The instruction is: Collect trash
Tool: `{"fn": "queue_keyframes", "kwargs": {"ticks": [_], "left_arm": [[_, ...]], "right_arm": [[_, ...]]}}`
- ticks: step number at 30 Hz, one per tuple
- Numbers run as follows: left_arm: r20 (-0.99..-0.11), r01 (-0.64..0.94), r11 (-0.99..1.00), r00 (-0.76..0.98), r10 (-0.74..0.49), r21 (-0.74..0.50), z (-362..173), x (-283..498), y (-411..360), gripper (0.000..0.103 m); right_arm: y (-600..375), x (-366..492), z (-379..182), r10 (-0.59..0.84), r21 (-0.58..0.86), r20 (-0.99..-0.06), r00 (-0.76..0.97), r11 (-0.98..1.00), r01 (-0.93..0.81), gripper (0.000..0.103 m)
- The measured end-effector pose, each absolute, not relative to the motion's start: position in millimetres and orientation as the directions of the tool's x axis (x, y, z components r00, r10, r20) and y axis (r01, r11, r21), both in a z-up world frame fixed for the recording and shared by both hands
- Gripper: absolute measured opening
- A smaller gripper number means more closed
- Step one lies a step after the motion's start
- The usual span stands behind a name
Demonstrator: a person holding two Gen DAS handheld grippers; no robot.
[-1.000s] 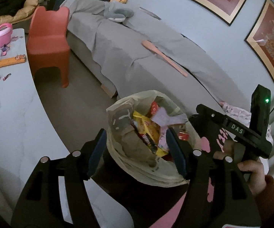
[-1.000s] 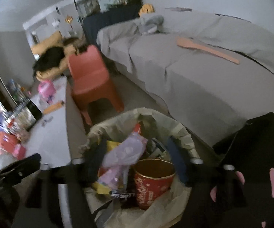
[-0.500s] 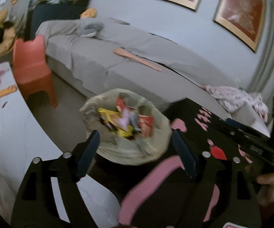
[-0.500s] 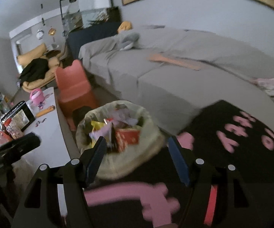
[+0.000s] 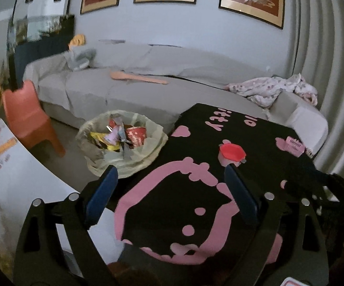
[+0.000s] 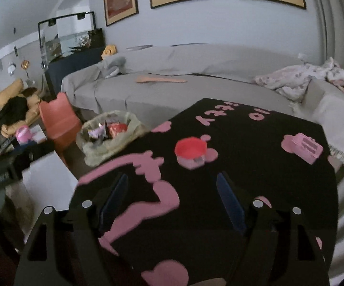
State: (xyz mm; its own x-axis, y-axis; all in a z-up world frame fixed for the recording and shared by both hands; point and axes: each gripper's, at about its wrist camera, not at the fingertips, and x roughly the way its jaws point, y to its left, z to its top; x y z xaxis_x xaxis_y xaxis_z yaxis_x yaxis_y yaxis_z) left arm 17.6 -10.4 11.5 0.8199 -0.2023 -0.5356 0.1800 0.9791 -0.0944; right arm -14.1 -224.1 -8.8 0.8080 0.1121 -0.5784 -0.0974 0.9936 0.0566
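A bin lined with a pale bag (image 5: 121,143) (image 6: 110,135) stands on the floor, full of wrappers and a red cup. To its right is a black table with a pink cartoon print (image 5: 219,190) (image 6: 243,166). On the table sit a small container with a red lid (image 5: 231,153) (image 6: 191,151) and a pink toy basket (image 5: 293,145) (image 6: 307,149). My left gripper (image 5: 170,170) hovers over the table, its jaws opening with nothing between them. My right gripper (image 6: 172,178) is also above the table, short of the red-lidded container. Its jaws are opening and hold nothing.
A long sofa under a grey cover (image 5: 148,90) runs behind the bin, with a wooden paddle (image 5: 138,77) and a crumpled floral cloth (image 5: 272,88) on it. An orange child's chair (image 5: 28,116) stands left of the bin. A white marble table (image 5: 17,181) lies at the left.
Both grippers have drawn back from over the bin and swung right, over the black table. Their jaws stand wider. The bin now sits farther off to the left.
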Motion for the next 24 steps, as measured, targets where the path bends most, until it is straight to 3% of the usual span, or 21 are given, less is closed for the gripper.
{"fn": "queue_keyframes", "kwargs": {"ticks": [9,24], "left_arm": [[-0.520,0.084,0.996,0.850,-0.079,-0.014,19.8,-7.3,-8.9,0.086],[-0.521,0.069,0.998,0.851,-0.064,-0.010,20.1,-18.8,-2.6,0.086]], "right_arm": [[-209.3,-34.3,9.9,0.130,0.028,-0.509,0.851,0.990,-0.135,0.073],[-210.6,-40.1,15.0,0.129,0.051,-0.502,0.855,0.992,-0.119,0.073]]}}
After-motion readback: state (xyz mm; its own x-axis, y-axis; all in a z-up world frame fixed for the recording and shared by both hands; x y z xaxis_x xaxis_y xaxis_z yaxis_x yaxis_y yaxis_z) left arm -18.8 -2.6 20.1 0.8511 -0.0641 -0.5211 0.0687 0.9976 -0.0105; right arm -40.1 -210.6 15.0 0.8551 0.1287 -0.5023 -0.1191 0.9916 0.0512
